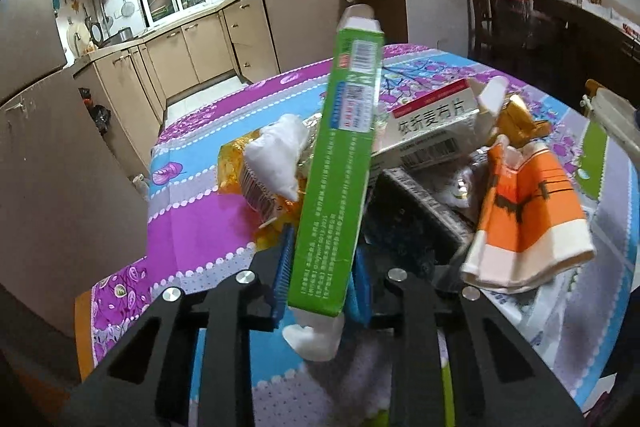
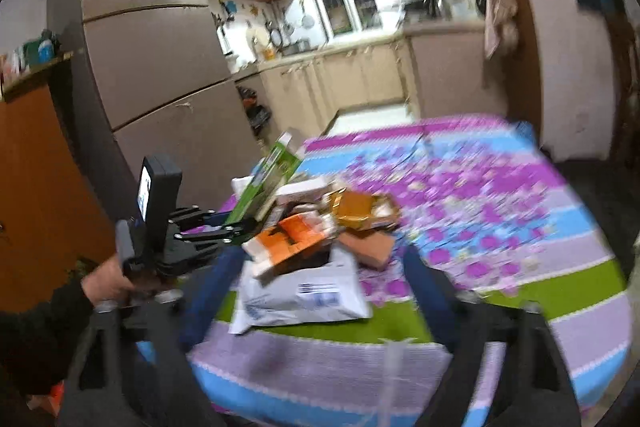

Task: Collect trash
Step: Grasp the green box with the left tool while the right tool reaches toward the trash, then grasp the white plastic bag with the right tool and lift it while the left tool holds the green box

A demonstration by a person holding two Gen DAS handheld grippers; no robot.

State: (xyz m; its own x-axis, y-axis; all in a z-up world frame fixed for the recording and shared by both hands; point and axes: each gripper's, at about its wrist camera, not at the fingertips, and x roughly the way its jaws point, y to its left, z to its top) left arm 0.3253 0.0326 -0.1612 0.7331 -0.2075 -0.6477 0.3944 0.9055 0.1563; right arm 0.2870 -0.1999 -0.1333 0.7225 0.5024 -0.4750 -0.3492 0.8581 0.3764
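Note:
My left gripper (image 1: 322, 263) is shut on a long green carton (image 1: 340, 163), held tilted upright above the table; the carton also shows in the right wrist view (image 2: 266, 179). Behind it lies a trash pile: a crumpled white tissue (image 1: 276, 155), a white medicine box (image 1: 432, 123), an orange-and-white carton (image 1: 528, 211) and gold wrappers (image 1: 516, 119). My right gripper (image 2: 320, 267) is open and empty, its blue fingers (image 2: 212, 291) on either side of a white mailer bag (image 2: 304, 295) at the near end of the pile. The right wrist view is blurred.
The round table (image 2: 500, 211) carries a purple, blue and green cloth. A brown fridge (image 2: 152, 67) stands to the left, kitchen cabinets (image 1: 208, 47) behind. The person's hand holds the left gripper's handle (image 2: 120, 267). Dark furniture (image 1: 580, 35) stands at the right.

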